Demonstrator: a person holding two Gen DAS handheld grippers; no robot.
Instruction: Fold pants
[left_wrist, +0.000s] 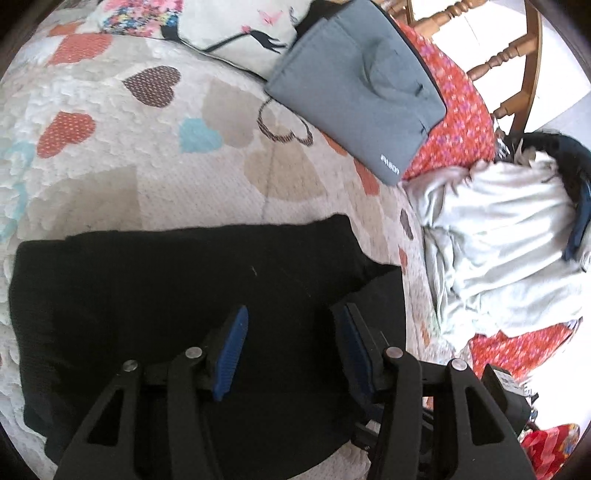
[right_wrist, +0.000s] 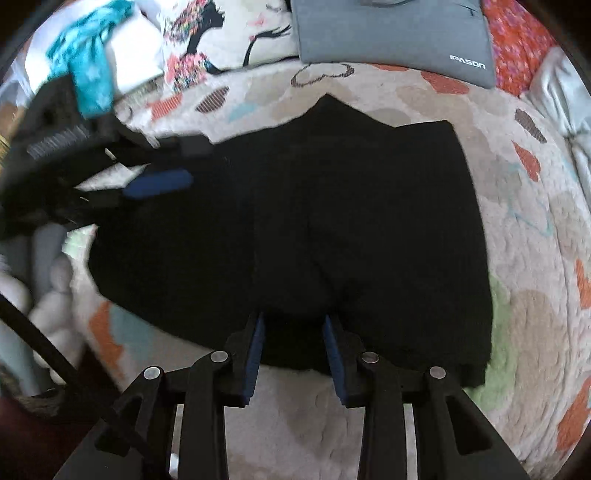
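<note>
Black pants (right_wrist: 332, 221) lie folded and flat on a quilt with a heart pattern (right_wrist: 517, 221). In the right wrist view my right gripper (right_wrist: 293, 321) is at their near edge. A bunched fold of the black cloth fills the gap between its blue pads (right_wrist: 255, 354), which grip it. My left gripper (right_wrist: 195, 162) reaches in from the left over the pants' left end. In the left wrist view the left gripper (left_wrist: 295, 314) is open just above the pants (left_wrist: 184, 288), its pads (left_wrist: 232, 350) wide apart with only flat cloth beneath.
A grey bag with a white logo (left_wrist: 362, 85) lies beyond the pants, next to a printed cushion (left_wrist: 229, 29). A heap of pale clothes (left_wrist: 498, 236) and red floral fabric (left_wrist: 461, 110) lie to the right. A wooden chair (left_wrist: 517, 55) stands behind.
</note>
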